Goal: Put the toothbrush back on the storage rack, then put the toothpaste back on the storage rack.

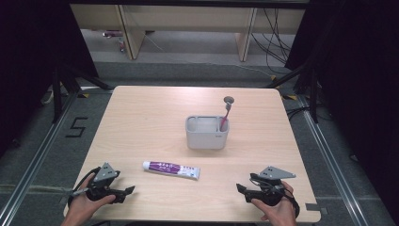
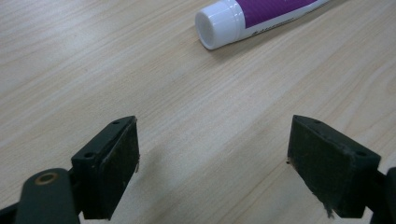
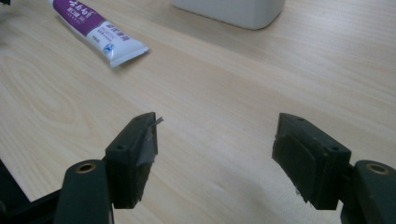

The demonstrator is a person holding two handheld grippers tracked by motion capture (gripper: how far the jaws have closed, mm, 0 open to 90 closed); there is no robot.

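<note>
Toothpaste tube is lying flat between left gripper and right gripper, in front of the grey holder. Both are gaping wide, holding nothing; pinching its round cap is risking a slip.

We look down on a recording lab: a pale wooden table stands on grey carpet between black curtains, with metal floor rails, a taped black numeral "5", dark tripod legs and loose cables beneath a beige bench.
</note>
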